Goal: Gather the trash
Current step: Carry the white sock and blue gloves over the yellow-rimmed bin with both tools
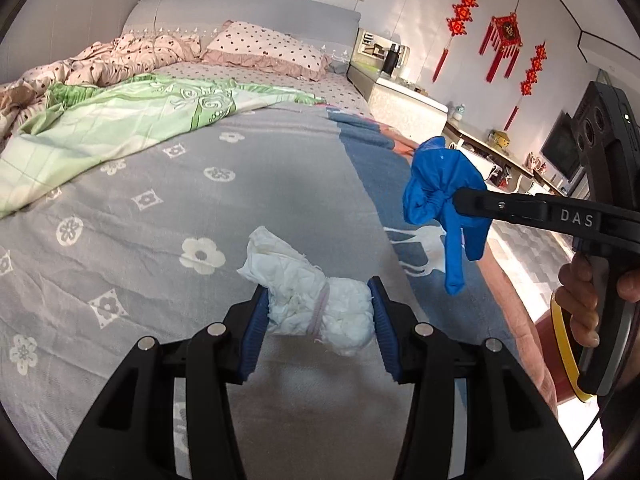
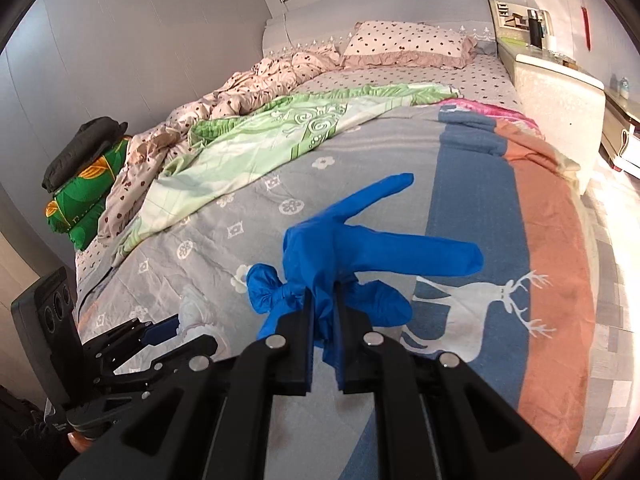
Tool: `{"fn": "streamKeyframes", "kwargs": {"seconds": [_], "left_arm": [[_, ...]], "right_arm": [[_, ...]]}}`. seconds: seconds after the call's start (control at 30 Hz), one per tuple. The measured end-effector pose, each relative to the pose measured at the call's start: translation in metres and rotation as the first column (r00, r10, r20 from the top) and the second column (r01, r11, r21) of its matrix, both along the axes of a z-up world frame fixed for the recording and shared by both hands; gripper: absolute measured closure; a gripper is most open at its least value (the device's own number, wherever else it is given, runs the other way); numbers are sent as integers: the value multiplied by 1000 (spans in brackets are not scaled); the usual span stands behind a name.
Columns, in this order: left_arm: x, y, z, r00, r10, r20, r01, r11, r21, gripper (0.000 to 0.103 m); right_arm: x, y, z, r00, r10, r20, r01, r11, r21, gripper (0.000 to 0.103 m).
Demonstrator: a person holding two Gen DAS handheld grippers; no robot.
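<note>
- the bed [image 1: 168,208] fills both views under a grey flower-print cover; only my right view shows the folded green and black pile [image 2: 86,184] at the left edge.
- only my left view shows the red knot hangings [image 1: 505,44] at upper right.
- my right gripper [image 2: 324,300] is pinched tight on a blue rubber glove [image 2: 360,248], limp, knotted, at frame centre.
- my left gripper [image 1: 318,312], partly spread, clamps a crumpled white tissue wad [image 1: 316,300] at lower centre, lifted off the cover.
</note>
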State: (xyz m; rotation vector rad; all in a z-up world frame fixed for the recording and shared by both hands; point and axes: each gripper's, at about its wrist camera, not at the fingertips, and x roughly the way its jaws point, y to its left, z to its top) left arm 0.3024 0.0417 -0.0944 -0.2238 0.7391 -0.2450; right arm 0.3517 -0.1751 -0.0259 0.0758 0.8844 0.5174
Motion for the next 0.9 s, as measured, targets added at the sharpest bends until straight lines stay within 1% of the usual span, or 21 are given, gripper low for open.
{"fn": "streamKeyframes", "kwargs": {"seconds": [0.23, 0.4, 0.67, 0.8, 0.9], "left_arm": [[-30, -25, 60, 996, -16, 88, 14, 1000, 23, 57], [-50, -55, 99, 988, -49, 146, 43, 998, 46, 57], [-72, -115, 148, 970, -117, 215, 105, 992, 71, 57], [-80, -145, 164, 960, -152, 235, 137, 987, 79, 57], [-84, -169, 173, 954, -181, 238, 168, 983, 74, 57]], "right_arm": [[-47, -47, 63, 993, -60, 98, 53, 996, 69, 96], [-81, -85, 98, 980, -109, 164, 95, 991, 89, 96], [-129, -156, 138, 944, -232, 237, 206, 970, 129, 96], [-152, -196, 155, 918, -295, 267, 267, 954, 137, 96], [-167, -226, 161, 897, -342, 281, 315, 939, 137, 96]]}}
